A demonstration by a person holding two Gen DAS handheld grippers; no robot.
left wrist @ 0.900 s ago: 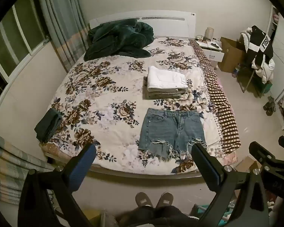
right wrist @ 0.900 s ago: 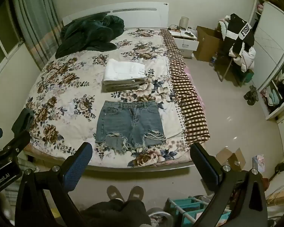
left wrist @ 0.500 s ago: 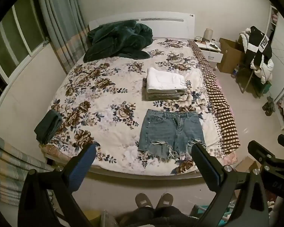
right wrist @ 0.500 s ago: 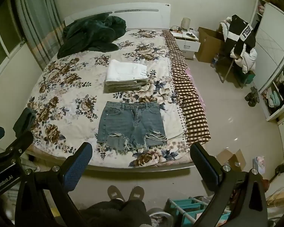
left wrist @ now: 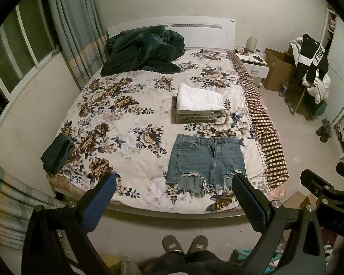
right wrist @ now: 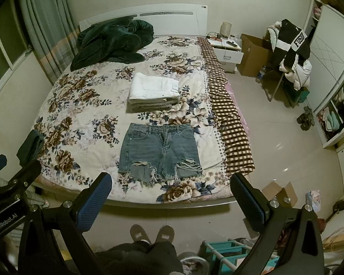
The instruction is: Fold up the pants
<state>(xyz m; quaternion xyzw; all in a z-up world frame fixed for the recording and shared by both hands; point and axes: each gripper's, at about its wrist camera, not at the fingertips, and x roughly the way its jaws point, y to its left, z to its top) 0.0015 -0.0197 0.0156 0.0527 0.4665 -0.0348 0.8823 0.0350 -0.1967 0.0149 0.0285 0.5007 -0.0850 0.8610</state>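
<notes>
Blue denim shorts (left wrist: 205, 160) with frayed hems lie flat and unfolded near the foot of the floral bed (left wrist: 117, 119), waistband toward the headboard; they also show in the right wrist view (right wrist: 159, 152). My left gripper (left wrist: 174, 185) is open and empty, held above the floor in front of the bed's foot edge, short of the shorts. My right gripper (right wrist: 170, 183) is also open and empty, at about the same distance. The right gripper's body (left wrist: 325, 194) shows at the right of the left wrist view.
A stack of folded clothes (left wrist: 198, 103), white on top, lies beyond the shorts. A dark green blanket (left wrist: 144, 50) is heaped by the headboard. A folded dark garment (left wrist: 57, 153) sits at the bed's left edge. A nightstand (right wrist: 227, 50), cardboard box (right wrist: 252, 55) and clothes-laden chair (right wrist: 291, 52) stand right.
Both grippers have drifted slightly; the bed and shorts sit a little higher and farther right in the views. Both jaws stay open. Nothing on the bed has moved.
</notes>
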